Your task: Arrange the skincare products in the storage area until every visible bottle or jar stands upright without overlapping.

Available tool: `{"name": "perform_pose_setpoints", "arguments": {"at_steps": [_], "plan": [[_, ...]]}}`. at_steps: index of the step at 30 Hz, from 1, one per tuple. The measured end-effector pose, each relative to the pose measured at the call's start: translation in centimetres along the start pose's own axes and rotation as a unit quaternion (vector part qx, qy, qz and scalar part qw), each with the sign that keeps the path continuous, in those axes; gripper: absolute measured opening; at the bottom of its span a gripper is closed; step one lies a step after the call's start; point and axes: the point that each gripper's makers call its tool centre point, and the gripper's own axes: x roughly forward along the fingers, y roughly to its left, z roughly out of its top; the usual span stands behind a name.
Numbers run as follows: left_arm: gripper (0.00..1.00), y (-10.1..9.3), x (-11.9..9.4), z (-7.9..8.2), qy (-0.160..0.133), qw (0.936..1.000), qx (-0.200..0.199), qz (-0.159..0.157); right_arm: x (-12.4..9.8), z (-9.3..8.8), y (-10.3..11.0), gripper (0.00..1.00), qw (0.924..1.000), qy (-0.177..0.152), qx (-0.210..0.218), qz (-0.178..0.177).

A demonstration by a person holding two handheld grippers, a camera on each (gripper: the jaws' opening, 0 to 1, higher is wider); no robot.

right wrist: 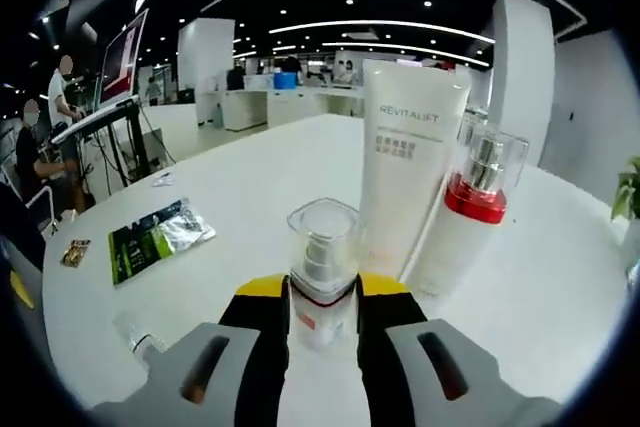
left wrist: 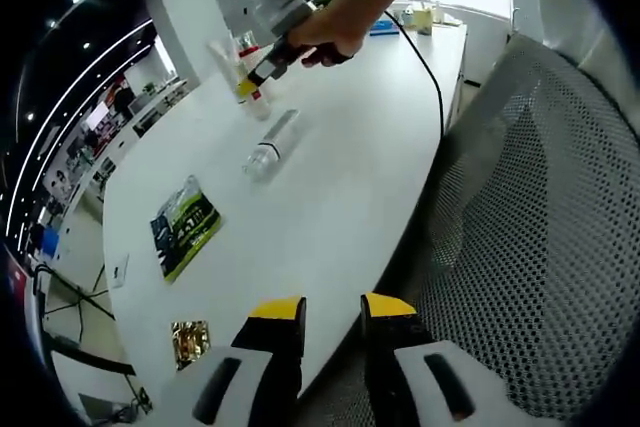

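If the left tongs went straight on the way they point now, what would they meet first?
Probably the clear bottle lying on the white table. It sits roughly ahead of the left tongs, with bare table between. Depth is unclear, so they might pass above it.

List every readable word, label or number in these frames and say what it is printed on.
"REVITALIFT": on the upright white tube, right gripper view.
Smaller lines under it: too blurred to read.
Green sachet on the table: print too small to read.
Small bottle between the right tool jaws: no legible text.
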Motion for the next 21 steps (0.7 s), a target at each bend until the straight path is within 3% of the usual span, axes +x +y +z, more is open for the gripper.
{"name": "perform_pose_setpoints", "arguments": {"at_steps": [1,21], "plan": [[0.23,0.0,0.0,0.0,0.000,1.0000,0.000,0.000,0.1,-0.4,0.0,0.22,0.9999,0.014,0.007,-0.002],[0.22,-0.1,0.0,0.0,0.000,1.0000,0.001,-0.001,1.0,0.2,-1.7,0.22,0.9996,0.021,0.002,-0.020]]}}
